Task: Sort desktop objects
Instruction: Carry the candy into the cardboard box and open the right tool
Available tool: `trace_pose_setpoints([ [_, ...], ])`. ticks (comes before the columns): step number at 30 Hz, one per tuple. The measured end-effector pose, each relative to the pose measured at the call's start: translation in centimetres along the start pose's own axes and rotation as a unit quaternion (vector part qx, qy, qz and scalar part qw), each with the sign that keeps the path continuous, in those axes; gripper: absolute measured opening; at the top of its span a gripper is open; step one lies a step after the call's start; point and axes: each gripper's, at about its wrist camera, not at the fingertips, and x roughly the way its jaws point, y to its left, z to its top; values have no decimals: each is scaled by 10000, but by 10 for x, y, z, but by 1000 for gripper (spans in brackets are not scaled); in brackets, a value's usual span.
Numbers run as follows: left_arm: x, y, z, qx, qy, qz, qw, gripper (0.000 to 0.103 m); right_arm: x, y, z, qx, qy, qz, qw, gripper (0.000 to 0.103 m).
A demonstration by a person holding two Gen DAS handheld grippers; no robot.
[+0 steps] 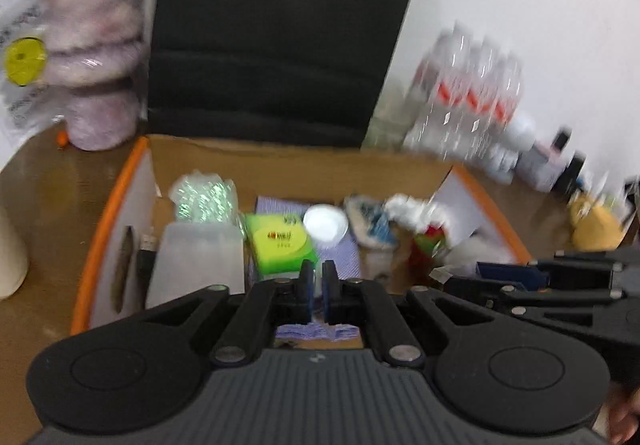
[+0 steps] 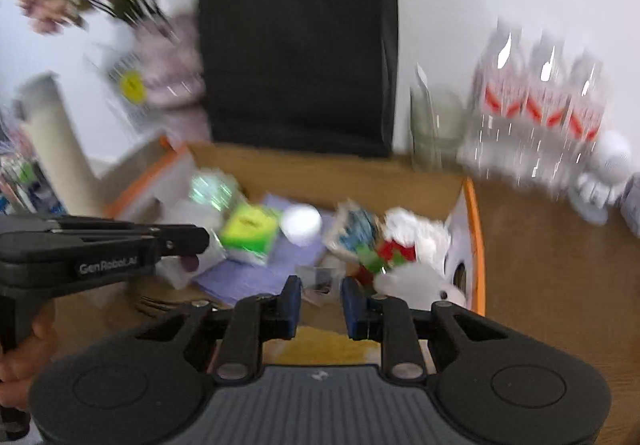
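Left hand-held gripper (image 1: 318, 287) is seen pressed together, empty, above the cardboard box (image 1: 280, 161) on the table (image 1: 48, 181); right hand-held gripper (image 2: 320, 299) is held slightly spread, nothing pinched. Green sticky-note block (image 1: 280, 245) is seen inside the box, beside a white lid (image 1: 325, 223).

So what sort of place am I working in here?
Probably a home or office desk pushed against a white wall. A wooden desktop holds an open cardboard box of mixed small items, with a pack of water bottles and a black bag behind it.
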Motion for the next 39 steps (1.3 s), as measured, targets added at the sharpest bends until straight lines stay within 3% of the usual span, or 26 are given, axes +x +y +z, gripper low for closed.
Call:
trace_pose_setpoints([
  [4, 11, 0, 5, 279, 149, 195, 9993, 27, 22, -2, 8, -32, 332, -143, 9993, 33],
  [8, -4, 8, 13, 238, 28, 178, 9996, 34, 18, -3, 16, 140, 326, -1, 9994, 44],
  [11, -16, 11, 22, 209, 13, 470, 9987, 55, 12, -6, 29, 400, 377, 98, 9984, 57],
  [13, -27, 12, 25, 171, 30, 706, 9974, 81, 6, -6, 37, 522, 485, 115, 9974, 63],
  [16, -42, 10, 27, 204, 203, 992, 9946, 96, -5, -6, 45, 696, 684, 39, 9952, 77],
  [18, -49, 6, 25, 272, 404, 1167, 9920, 102, -13, -4, 46, 764, 801, -27, 9938, 93],
  [22, -68, -1, 14, 351, 522, 1270, 9899, 103, -34, 4, 39, 720, 827, -314, 9935, 93],
  [25, -88, -7, 7, 308, 225, 1474, 9883, 103, -55, 8, 31, 757, 622, -334, 9946, 94],
  [27, -109, -13, -2, 232, -375, 1725, 9840, 103, -72, 11, 22, 760, 180, -291, 9965, 95],
  [29, -135, -20, -21, 223, -1325, 1855, 9734, 103, -92, 14, 8, 638, -558, -375, 9957, 95],
  [31, -151, -25, -37, 273, -1751, 1808, 9674, 103, -109, 15, -15, 652, -1376, -527, 9869, 97],
  [33, -159, -30, -47, 297, -1824, 1728, 9675, 103, -116, 15, -35, 720, -1739, -512, 9808, 98],
  [39, -167, -40, -64, 457, -1843, 1612, 9685, 103, -121, 25, -61, 725, -1862, -352, 9792, 98],
])
